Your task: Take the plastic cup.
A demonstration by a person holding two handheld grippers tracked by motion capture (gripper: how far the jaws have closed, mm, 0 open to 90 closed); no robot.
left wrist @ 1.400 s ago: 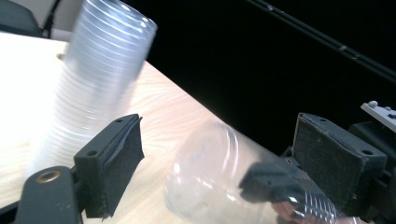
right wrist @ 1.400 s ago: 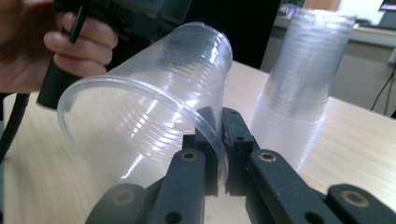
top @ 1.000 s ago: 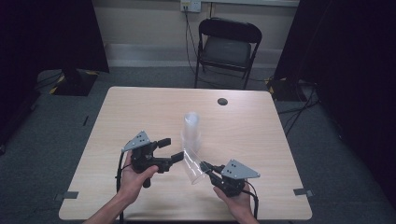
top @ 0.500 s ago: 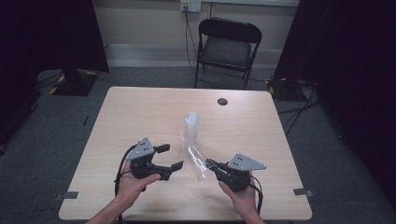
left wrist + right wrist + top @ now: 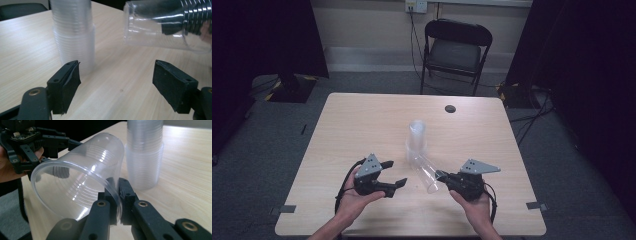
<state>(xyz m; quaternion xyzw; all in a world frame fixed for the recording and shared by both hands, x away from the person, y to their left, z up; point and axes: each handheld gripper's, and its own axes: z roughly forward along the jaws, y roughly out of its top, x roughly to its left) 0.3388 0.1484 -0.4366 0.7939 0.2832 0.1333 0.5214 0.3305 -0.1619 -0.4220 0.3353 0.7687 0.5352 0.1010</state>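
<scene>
Nearest the person, at the front edge of the wooden table (image 5: 362, 120), two hands come in from below, each holding a gripper. The right gripper (image 5: 443, 176) has its jaws clamped together on the rim of a clear plastic cup (image 5: 426, 171); in the right gripper view one pad sits inside the rim and the other outside, pinching the thin wall, and the cup (image 5: 82, 182) lies tilted on its side with its open mouth toward that camera. Whether its lower side touches the table I cannot quite tell from above. The left gripper (image 5: 394, 173) sits just beside it to the left, its jaws apart with nothing between them; they have just been closing a little, and in its own view the two black pads stand wide over bare tabletop, the held cup (image 5: 160, 25) hanging above and to the right. A little farther in, near the table's middle, stands an upright stack of clear cups (image 5: 416, 137), just beyond the held one's base. Farther still, a small dark disc (image 5: 450, 108) lies near the far edge, and a black folding chair (image 5: 457, 50) stands on the floor behind the table.
</scene>
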